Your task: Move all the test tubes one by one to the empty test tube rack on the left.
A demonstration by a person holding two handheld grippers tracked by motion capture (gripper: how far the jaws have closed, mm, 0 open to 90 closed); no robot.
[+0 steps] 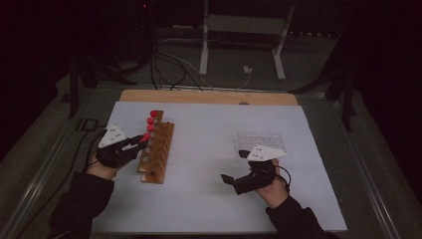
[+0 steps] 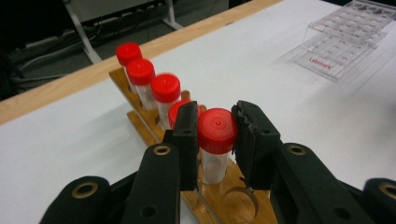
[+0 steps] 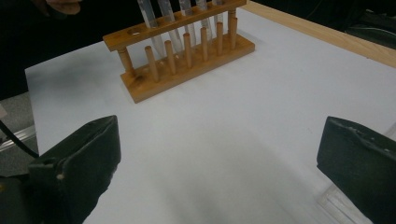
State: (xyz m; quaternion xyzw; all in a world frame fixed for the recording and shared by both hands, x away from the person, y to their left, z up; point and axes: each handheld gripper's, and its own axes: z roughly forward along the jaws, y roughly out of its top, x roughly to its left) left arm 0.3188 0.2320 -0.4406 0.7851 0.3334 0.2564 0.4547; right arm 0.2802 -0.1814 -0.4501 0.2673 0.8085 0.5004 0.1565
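Tube (image 2: 216, 140) between left claw (image 2: 216, 133) pads

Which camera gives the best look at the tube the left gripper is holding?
The left gripper view: the held tube sits close up, its red cap clamped between the jaws. The high view shows it as a small red dot by the left gripper. The right gripper view cuts off the caps.

Rig appearance, as we see it.
We note matte black two-jaw left gripper (image 1: 141, 143) and right gripper (image 1: 235, 167), brass-ringed pivot holes, white triangular top plates, black trailing cables, dark long sleeves (image 1: 82, 201).
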